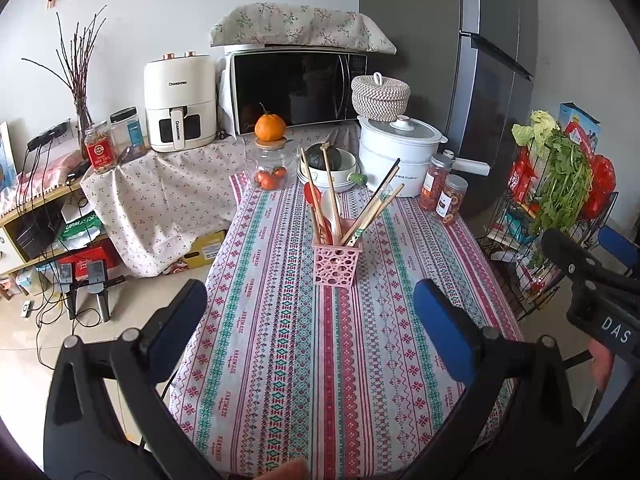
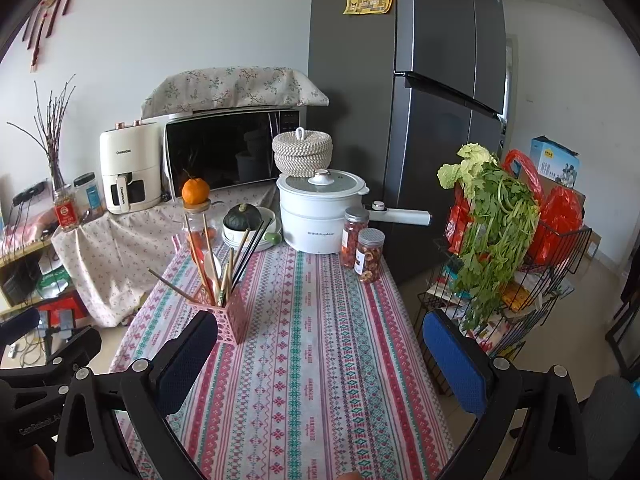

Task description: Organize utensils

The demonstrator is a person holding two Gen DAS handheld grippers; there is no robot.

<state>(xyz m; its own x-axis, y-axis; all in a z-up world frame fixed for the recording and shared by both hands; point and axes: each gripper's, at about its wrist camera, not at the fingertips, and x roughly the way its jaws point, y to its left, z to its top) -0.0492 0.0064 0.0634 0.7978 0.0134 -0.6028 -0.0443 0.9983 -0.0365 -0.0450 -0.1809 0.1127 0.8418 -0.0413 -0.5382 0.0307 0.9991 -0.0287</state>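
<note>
The pink holder [image 1: 335, 263] stood in the middle of the counter [image 1: 400, 320], with chopsticks [image 1: 376, 208] and spoons [image 1: 330, 204] already inside. Nothing loose lay around it, so the job looked about done. Both the left gripper [image 1: 310, 326] and the right gripper [image 2: 320, 354] hung above the counter, fingers wide apart and empty.

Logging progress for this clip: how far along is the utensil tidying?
It looks finished or nearly so. Done: the chopsticks and spoons stand in the pink holder on the tablecloth, and no loose utensils show on it. In hand: nothing; the left tool and right tool are both open and empty, back from the holder. Left: nothing visible, perhaps straightening the leaning chopsticks.
</note>
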